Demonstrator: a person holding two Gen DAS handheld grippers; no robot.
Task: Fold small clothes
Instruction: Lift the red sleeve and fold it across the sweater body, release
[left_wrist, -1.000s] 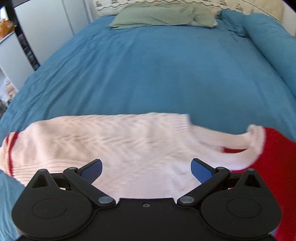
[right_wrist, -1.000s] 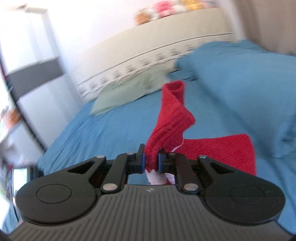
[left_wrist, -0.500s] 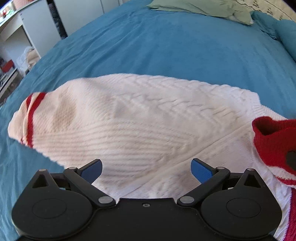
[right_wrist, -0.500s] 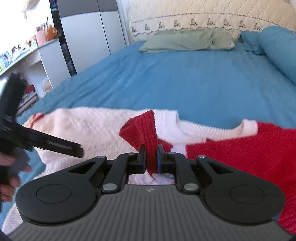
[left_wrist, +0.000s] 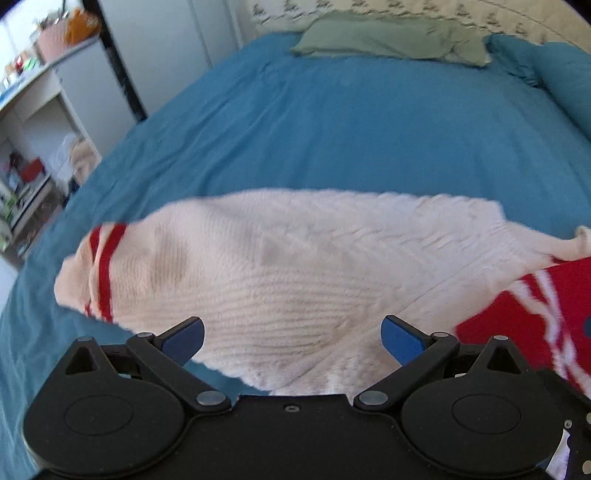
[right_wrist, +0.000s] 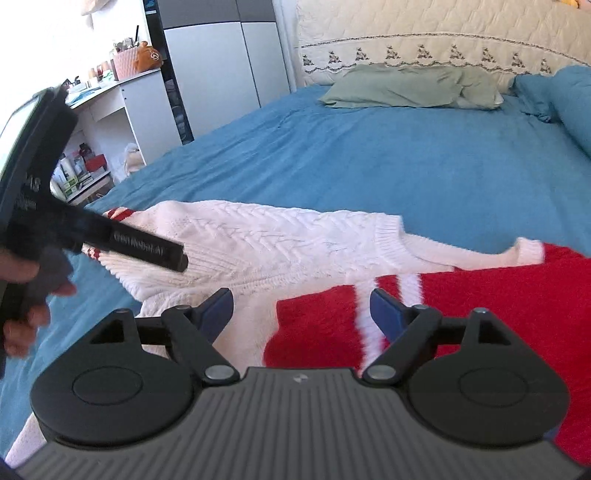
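Right claw (right_wrist: 299, 314) now wide open, holding nothing; half a second ago it was pinched on the red sleeve. Sleeve dropped across the white-and-red knit sweater (right_wrist: 280, 240), which lies flat on the blue bed (right_wrist: 369, 155), lower centre of frame. Left claw (left_wrist: 291, 338) also wide open, empty, hovering above the white cable-knit part, centre of frame. Sleeve fold looks done; next fold likely needs a fresh grip, maybe on the striped cuff (left_wrist: 103, 269) at left.

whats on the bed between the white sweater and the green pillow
Nothing: in the right wrist view only bare blue bedspread lies between the white sweater and the green pillow.
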